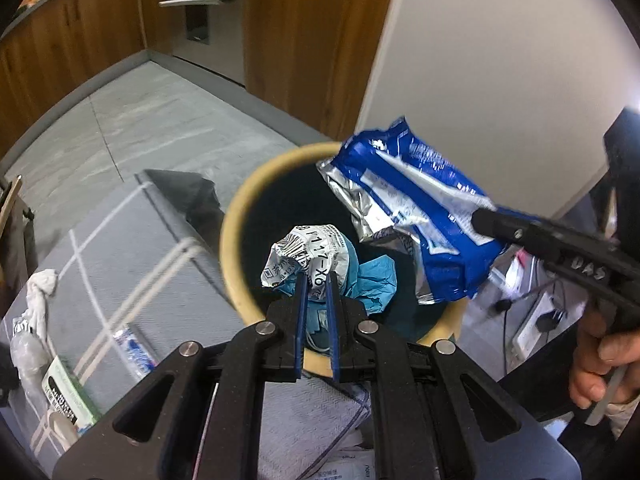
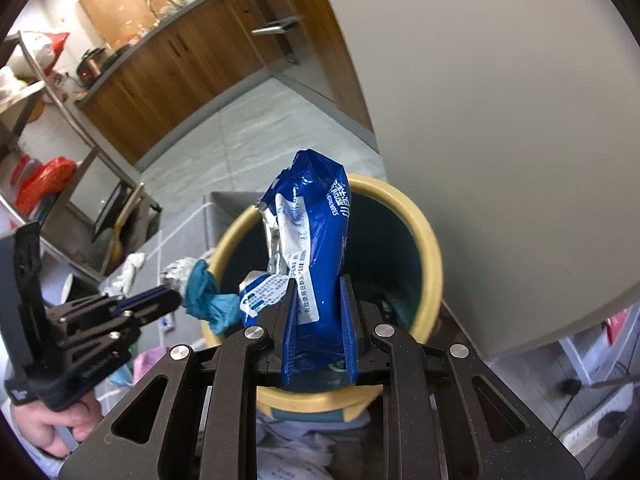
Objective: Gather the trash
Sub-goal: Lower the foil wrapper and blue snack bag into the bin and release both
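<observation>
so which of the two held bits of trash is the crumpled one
The white printed wad with teal paper, pinched by the left gripper. The right gripper holds a flat blue foil packet.

Right gripper (image 2: 318,312) squeezing a blue bag (image 2: 316,236) over a yellow-rimmed bin (image 2: 430,248), left gripper (image 2: 170,294) holding crumpled paper (image 2: 200,284) beside it

1. Your left wrist camera looks steeply down, close over the yellow-rimmed bin (image 1: 230,240).
2. Your right wrist camera faces that bin (image 2: 430,256) from its opposite side, equally near.
3. Both views share the bin's mouth.
</observation>
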Tool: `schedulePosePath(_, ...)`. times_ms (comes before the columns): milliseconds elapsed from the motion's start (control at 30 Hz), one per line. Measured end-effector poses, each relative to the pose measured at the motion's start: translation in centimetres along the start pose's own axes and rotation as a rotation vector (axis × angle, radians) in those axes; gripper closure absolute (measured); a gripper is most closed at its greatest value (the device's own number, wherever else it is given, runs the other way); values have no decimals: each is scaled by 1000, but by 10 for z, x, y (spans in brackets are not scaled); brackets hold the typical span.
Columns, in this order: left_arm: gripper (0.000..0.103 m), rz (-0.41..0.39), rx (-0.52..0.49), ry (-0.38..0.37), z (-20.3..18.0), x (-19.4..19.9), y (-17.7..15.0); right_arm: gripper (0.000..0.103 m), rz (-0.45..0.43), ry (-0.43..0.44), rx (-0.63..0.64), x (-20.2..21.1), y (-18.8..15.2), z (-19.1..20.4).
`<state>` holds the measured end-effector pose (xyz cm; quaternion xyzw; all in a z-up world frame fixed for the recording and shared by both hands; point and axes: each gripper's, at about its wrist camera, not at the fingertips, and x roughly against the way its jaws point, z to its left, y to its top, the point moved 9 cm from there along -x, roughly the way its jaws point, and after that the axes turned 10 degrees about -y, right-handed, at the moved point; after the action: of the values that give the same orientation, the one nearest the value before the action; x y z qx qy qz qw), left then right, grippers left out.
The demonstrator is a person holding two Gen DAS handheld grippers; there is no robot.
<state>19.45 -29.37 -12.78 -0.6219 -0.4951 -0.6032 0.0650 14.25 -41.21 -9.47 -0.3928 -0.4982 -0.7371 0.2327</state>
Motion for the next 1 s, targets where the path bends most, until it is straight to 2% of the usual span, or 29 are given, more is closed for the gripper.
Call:
schedulePosePath(167,94,79,-23,-7,-6,-31,-11,82,26,-32,10,-7,-7,-8)
schedulePosePath(333,91,95,-15,-1,-4,-37,-17,82,51,-37,26,-15,-12,-4)
schedulePosePath(400,84,86,-5,-4,0,-31,-15,82,60,-36,31,-17,-13,-4)
schedulePosePath(533,81,56,17,-4,8,-16,-12,81,75,-32,44,-21,-16,-2)
schedulePosePath(733,69,2,65,-1,24,11,-7,80,107,-35,64,-29,-22,2)
schedulePosePath(867,49,-41,90,26,38,32,-6,78,135,-36,76,-34,-28,3)
schedulePosePath(1000,47,-77,131,47,57,54,-9,72,142,-37,78,-36,-28,5)
